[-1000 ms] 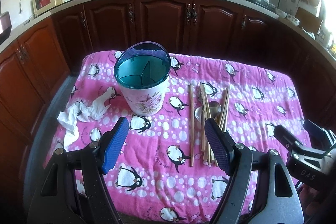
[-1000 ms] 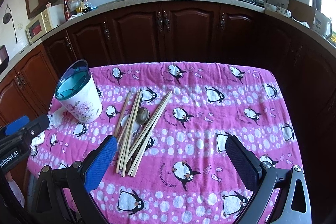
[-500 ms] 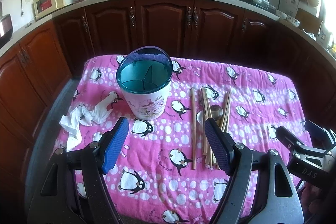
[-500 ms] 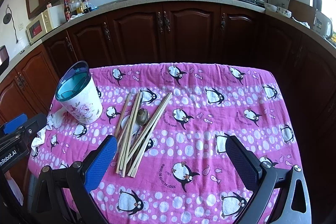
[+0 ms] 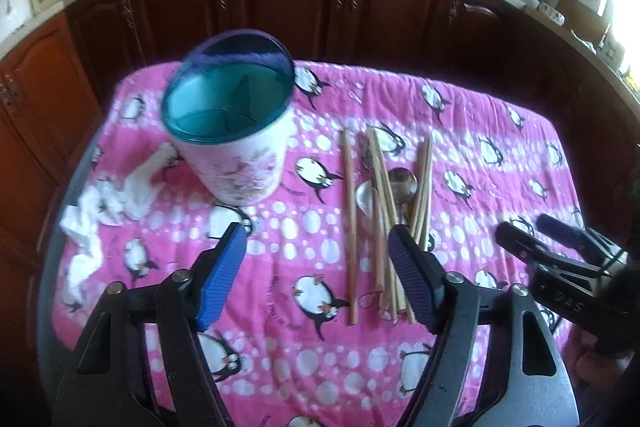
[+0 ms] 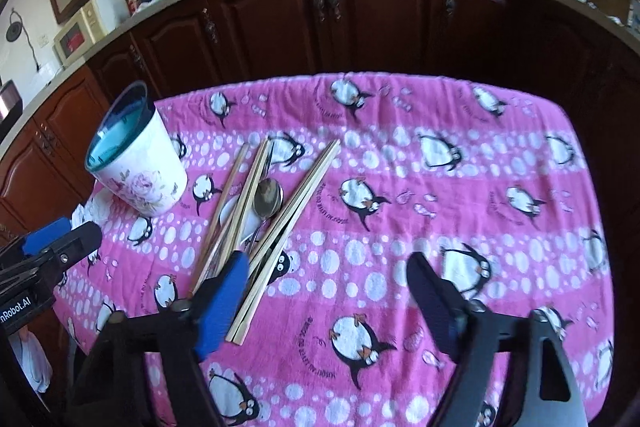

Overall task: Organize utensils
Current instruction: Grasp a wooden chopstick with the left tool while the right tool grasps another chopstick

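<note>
Two hand-held grippers hang over a worktop [image 5: 500, 115] draped in a pink penguin-print cloth [image 6: 400, 167]; the left hand-held gripper [image 5: 316, 275] has its blue pads spread wide apart with nothing between them, low in the frame of its own view; the right hand-held gripper [image 6: 324, 299] likewise stands wide apart and holds nothing, and its left pad overlaps the near ends of the chopsticks [image 6: 244, 195] in the picture, though whether it touches them cannot be told; the chopsticks lie in a loose fan at centre left of the right view, with a metal spoon [image 6: 269, 197] and a white spoon [image 6: 234, 211] among them, the handles mostly hidden under the sticks; the utensil holder [image 5: 230, 127], white with a teal divided inside, stands upright at upper left of the left view, apart from the chopsticks; crumpled white tissue [image 5: 116, 199] lies just left of the holder near the cloth's left edge; bare cloth fills the right half of the right view out to the far and right edges; dark wooden cabinets [image 6: 320, 27] close in behind; both views are somewhat blurred, and items on the back counter are hard to make out.
</note>
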`<state>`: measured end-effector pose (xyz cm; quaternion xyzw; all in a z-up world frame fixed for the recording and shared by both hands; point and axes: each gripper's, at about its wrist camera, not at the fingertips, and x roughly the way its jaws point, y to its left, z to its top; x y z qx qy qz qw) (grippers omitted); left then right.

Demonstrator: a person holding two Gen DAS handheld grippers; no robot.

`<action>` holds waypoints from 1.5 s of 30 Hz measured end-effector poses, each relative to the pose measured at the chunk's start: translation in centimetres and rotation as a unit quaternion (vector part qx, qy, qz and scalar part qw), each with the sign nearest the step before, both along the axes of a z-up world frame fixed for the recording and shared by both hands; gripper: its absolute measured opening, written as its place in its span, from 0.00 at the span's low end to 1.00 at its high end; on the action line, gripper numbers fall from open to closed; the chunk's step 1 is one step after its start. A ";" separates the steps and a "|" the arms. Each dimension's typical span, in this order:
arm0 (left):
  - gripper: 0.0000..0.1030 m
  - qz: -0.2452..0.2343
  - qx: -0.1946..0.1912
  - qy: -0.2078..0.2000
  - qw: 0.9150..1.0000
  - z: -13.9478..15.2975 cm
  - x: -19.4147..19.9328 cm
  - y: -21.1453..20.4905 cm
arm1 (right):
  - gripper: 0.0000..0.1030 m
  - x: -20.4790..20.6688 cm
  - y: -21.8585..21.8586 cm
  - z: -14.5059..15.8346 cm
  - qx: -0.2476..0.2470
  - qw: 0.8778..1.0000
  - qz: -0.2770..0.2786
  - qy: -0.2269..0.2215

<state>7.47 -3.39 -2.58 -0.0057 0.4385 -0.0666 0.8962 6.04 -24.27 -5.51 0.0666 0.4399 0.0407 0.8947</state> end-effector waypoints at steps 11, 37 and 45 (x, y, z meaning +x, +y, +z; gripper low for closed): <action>0.42 -0.037 -0.007 0.060 0.997 -4.9 5.3 -3.7 | 0.33 7.1 -2.2 -4.0 0.102 0.994 0.019 0.045; 0.06 -0.049 -0.028 0.104 0.993 -7.7 6.5 -3.1 | 0.05 9.7 -3.8 -6.7 0.101 0.990 0.059 0.083; 0.07 -0.031 -0.038 0.110 0.993 -7.6 4.9 0.0 | 0.05 8.1 -5.9 -6.4 0.095 0.991 0.032 0.088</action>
